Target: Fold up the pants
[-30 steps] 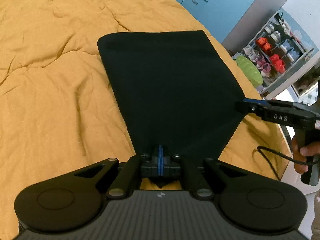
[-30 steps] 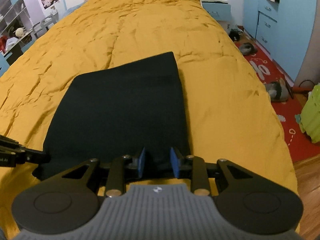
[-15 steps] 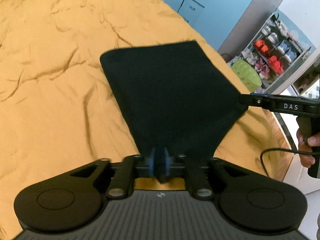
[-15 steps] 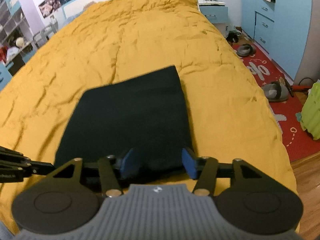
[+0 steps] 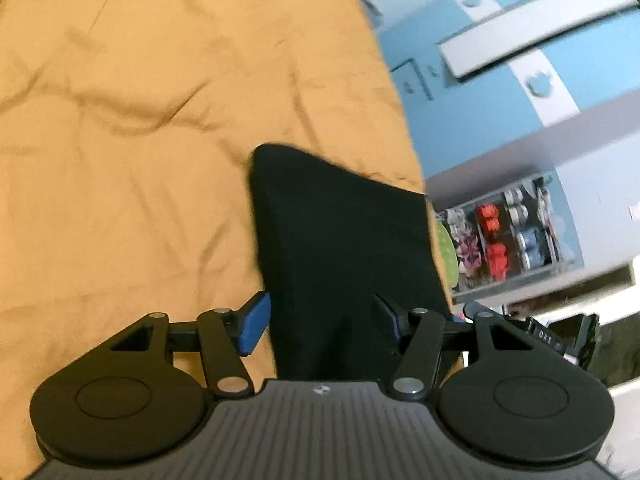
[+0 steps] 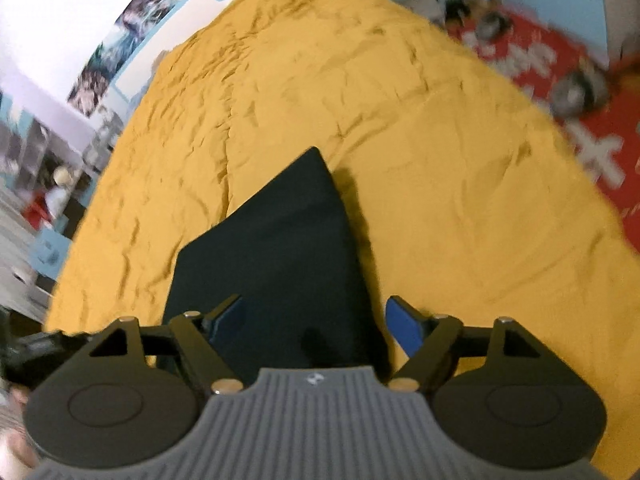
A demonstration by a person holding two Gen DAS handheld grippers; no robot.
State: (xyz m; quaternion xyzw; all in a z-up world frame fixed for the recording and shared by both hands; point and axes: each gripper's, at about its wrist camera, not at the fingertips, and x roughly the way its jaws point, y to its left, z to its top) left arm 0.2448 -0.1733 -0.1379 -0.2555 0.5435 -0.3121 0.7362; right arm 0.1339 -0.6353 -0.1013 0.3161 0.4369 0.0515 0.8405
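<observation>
The black folded pants lie flat on the orange bedcover. My left gripper hovers over their near edge with its jaws opening. The cloth lies between the blue pads, which do not press on it. In the right wrist view the same pants stretch away from my right gripper. Its jaws are opening too, wide apart over the near edge, and grip nothing. The right gripper's body shows at the right of the left wrist view.
The bed's edge runs close to the right of the pants. Beyond it stand blue cabinets and a shelf of small items. A red rug with slippers lies on the floor. The orange cover stretches far ahead.
Both grippers have opened and let go of the pants' near edge. Both views have rolled and shifted sideways. The pants now lie loose on the cover.
</observation>
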